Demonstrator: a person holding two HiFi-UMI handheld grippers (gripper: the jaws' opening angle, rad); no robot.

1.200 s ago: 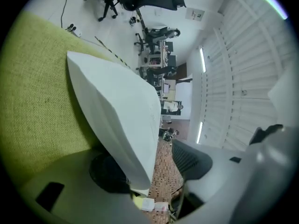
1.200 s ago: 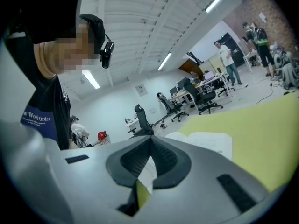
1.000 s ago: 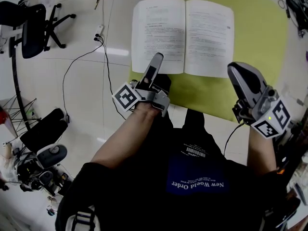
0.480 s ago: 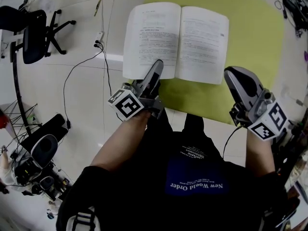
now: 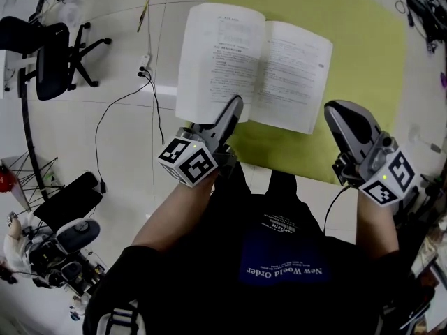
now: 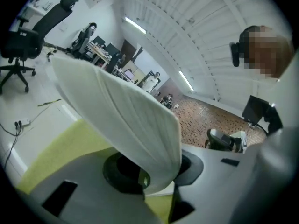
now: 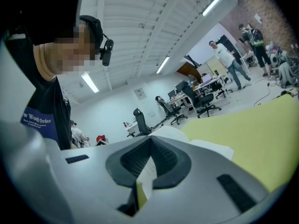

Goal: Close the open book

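An open book (image 5: 251, 68) lies on a yellow-green mat (image 5: 363, 40). Its left half is raised off the mat and bends up toward the spine. My left gripper (image 5: 234, 107) holds the lower edge of that left half. Its jaws are closing, with the curved stack of white pages (image 6: 126, 115) between them and the pads pressing on it. My right gripper (image 5: 335, 114) hovers over the mat just right of the book's lower right corner, jaws together and empty. In the right gripper view the book (image 7: 205, 146) shows just beyond the right gripper (image 7: 147, 164).
The mat's left edge meets a white floor with a black office chair (image 5: 49, 47), a power strip and cable (image 5: 143, 61), and dark equipment (image 5: 63, 208) at the lower left. More cables (image 5: 422, 5) lie at the upper right. People (image 7: 229, 59) stand far off.
My left gripper has rolled, shut on the lower edge of the left pages and risen. The book's left half has come up off the mat. The right gripper has stayed put.
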